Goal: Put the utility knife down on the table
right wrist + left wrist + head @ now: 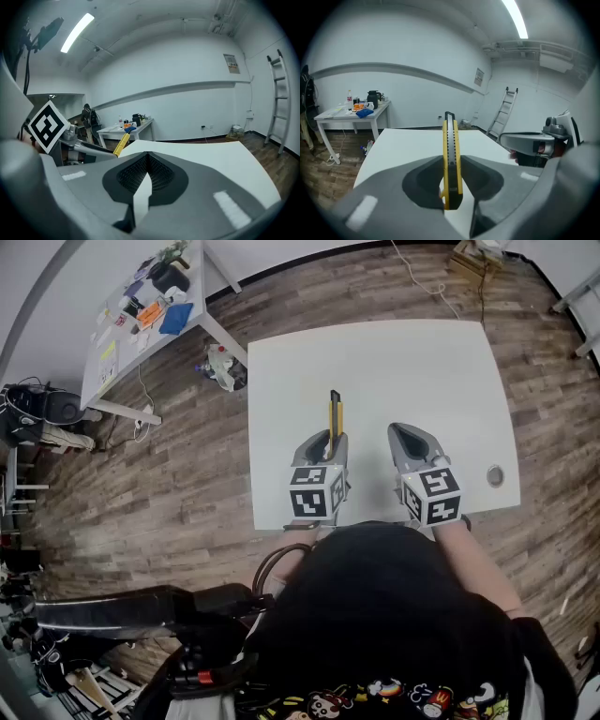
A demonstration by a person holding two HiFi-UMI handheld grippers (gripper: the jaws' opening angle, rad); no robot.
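Left gripper [330, 440] clamps the utility knife [335, 412] edge-up over the surface [422, 371]; released too high, it could topple and skid.

Above the white worktop [394, 362] the left gripper [330, 437] holds a yellow utility knife [335, 411] pointing away. The right gripper [404, 432] hovers beside it, jaws seemingly together. A small disc [495, 475] lies near the right edge.
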